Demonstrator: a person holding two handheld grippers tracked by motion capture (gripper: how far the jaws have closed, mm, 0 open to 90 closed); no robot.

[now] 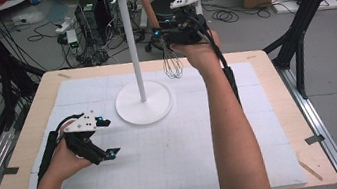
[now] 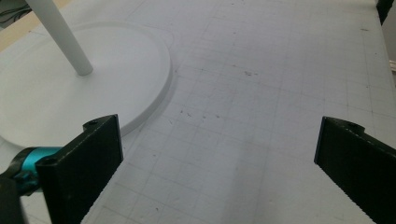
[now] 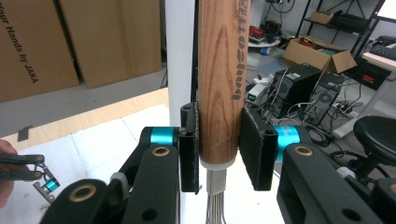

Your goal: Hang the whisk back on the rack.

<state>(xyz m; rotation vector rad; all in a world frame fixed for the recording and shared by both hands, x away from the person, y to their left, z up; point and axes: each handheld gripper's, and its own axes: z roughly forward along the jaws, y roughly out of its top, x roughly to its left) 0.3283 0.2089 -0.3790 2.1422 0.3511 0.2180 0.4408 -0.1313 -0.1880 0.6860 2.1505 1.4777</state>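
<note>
A light wooden table (image 1: 25,161) carries a white gridded mat (image 1: 165,155); a white round-based hook stand (image 1: 144,107) stands on it.

The whisk (image 1: 168,49) has a brown wood-grain handle (dark lettering runs along it) and silvery wires. The stand (image 1: 140,78) is plain white, the mat (image 1: 174,149) white with a faint grey grid, the tabletop (image 1: 274,73) pale wood.

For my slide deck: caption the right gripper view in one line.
Right gripper clamps a whisk's wooden handle upright beside the white stand pole.
</note>
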